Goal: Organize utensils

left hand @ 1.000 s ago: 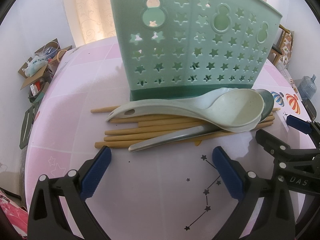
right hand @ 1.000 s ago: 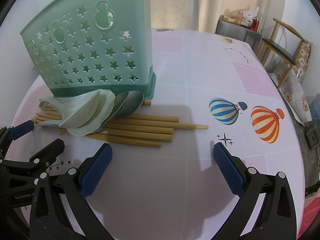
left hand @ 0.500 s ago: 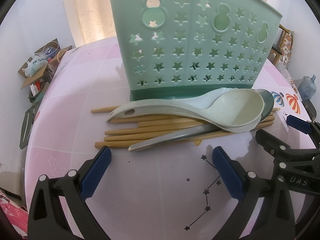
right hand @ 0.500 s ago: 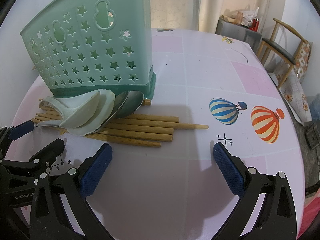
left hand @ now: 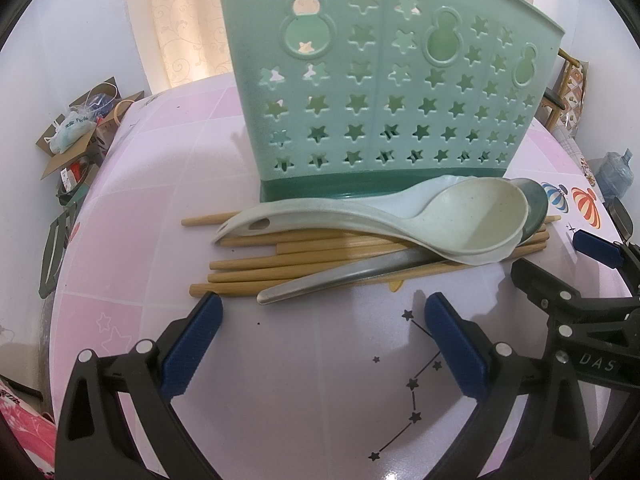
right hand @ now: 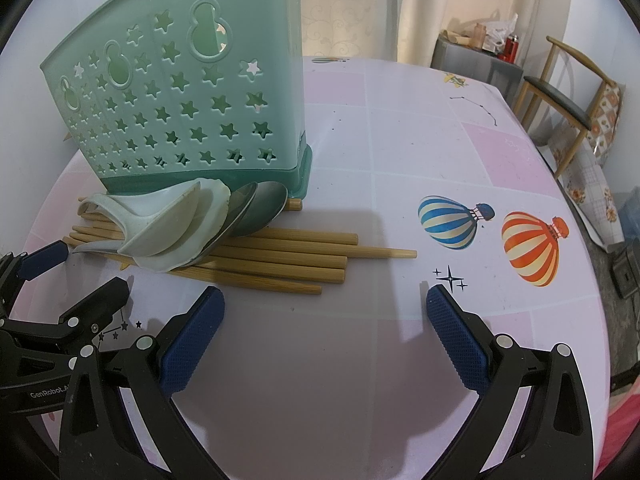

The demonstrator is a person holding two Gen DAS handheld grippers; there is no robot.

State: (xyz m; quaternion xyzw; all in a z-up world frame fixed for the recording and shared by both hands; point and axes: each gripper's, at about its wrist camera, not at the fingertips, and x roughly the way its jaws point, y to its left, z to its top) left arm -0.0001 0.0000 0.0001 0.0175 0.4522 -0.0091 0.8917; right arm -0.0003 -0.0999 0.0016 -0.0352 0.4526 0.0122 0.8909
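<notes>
- The surface (right hand: 420, 152), covered in a pink patterned cloth, carries everything; no utensil is seen lifted from it.
- The green holder (left hand: 384, 92) stands upright at the far side; nothing is seen through its star cutouts, though its top is out of frame, so the task is judged barely begun.
- The pale plastic spoons (left hand: 460, 220) are stacked across the pile just in front of the holder.
- The metal spoons (right hand: 256, 212) are tucked beneath them.
- The bamboo chopsticks (right hand: 288, 258) lie flat underneath, roughly parallel.
- The left claw (left hand: 320, 340) is spread wide and empty, near the pile's handle ends.
- The right claw (right hand: 324, 328) is likewise released, holding nothing; all sorting is left.
</notes>
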